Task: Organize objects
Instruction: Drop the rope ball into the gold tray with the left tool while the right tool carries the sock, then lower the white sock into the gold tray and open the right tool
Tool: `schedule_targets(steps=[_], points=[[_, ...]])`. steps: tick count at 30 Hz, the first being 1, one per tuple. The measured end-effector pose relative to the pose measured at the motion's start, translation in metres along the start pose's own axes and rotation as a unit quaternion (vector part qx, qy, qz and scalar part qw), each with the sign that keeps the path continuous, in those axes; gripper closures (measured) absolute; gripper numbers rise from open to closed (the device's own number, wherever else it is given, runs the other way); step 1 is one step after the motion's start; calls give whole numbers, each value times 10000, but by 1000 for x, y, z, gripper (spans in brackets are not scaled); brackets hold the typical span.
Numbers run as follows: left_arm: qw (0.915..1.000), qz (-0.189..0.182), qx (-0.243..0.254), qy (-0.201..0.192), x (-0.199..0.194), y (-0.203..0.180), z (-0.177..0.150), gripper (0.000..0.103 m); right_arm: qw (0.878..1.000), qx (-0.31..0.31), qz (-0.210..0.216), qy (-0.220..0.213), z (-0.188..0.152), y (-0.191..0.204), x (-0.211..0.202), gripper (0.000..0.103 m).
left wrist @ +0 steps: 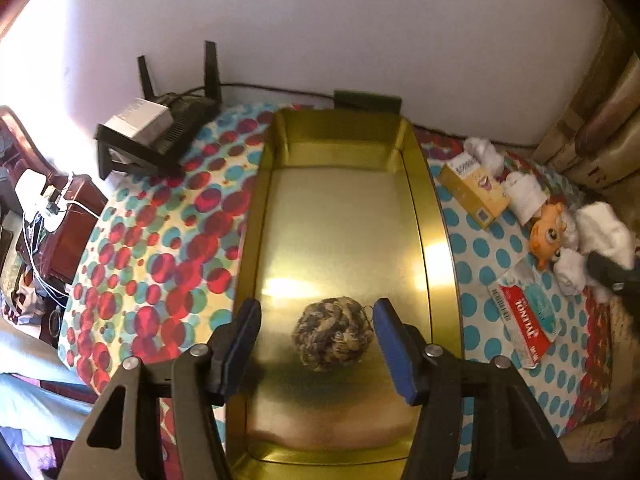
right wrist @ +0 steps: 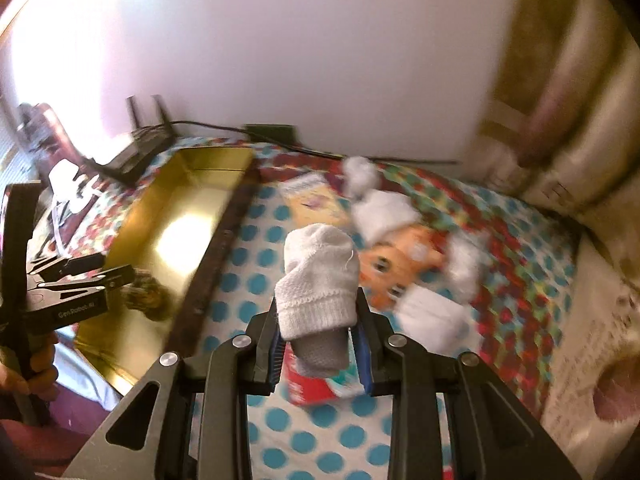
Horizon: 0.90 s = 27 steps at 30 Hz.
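Note:
A gold metal tray (left wrist: 440,248) lies on the dotted cloth and also shows in the right wrist view (right wrist: 132,220). A brown woven rope ball (left wrist: 332,334) rests in its near end. My left gripper (left wrist: 316,344) is open, its jaws on either side of the ball without touching it. My right gripper (right wrist: 318,340) is shut on a rolled white sock (right wrist: 318,280) and holds it above the cloth, over a red toothpaste box (right wrist: 316,388). The left gripper (right wrist: 100,276) shows at the tray in the right wrist view.
Right of the tray lie a yellow box (left wrist: 474,188), the toothpaste box (left wrist: 528,316), an orange doll (left wrist: 550,236) and more white socks (left wrist: 524,194). A black router (left wrist: 160,136) stands at the back left by the wall. Curtains (left wrist: 600,120) hang at the right.

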State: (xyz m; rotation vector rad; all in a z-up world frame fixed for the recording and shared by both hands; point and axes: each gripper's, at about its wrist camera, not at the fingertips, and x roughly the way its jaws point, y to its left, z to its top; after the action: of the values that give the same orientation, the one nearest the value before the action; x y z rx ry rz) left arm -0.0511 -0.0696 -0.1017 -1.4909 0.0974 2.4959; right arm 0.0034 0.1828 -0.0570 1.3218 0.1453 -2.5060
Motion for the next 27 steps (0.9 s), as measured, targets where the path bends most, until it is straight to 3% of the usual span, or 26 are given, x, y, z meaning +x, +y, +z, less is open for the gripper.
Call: schedule_targets(steps=[5,12,17,27], points=[[9995,77,-200,-239,-20,17,-2,42,9969,-627,480,15,21,54,23,76],[9974,168,-676,-173,-26,50,-12,42,9863,-1207,1102,237,52,128,69,76],[9954,205,-930,-139,-30,67,-20,42,9823,-1394,1162,456,60,154,96,76],[9935,265,-1097,-131,-35,80,-26,42,9809,-1408,1051,841,65,166,131,71]])
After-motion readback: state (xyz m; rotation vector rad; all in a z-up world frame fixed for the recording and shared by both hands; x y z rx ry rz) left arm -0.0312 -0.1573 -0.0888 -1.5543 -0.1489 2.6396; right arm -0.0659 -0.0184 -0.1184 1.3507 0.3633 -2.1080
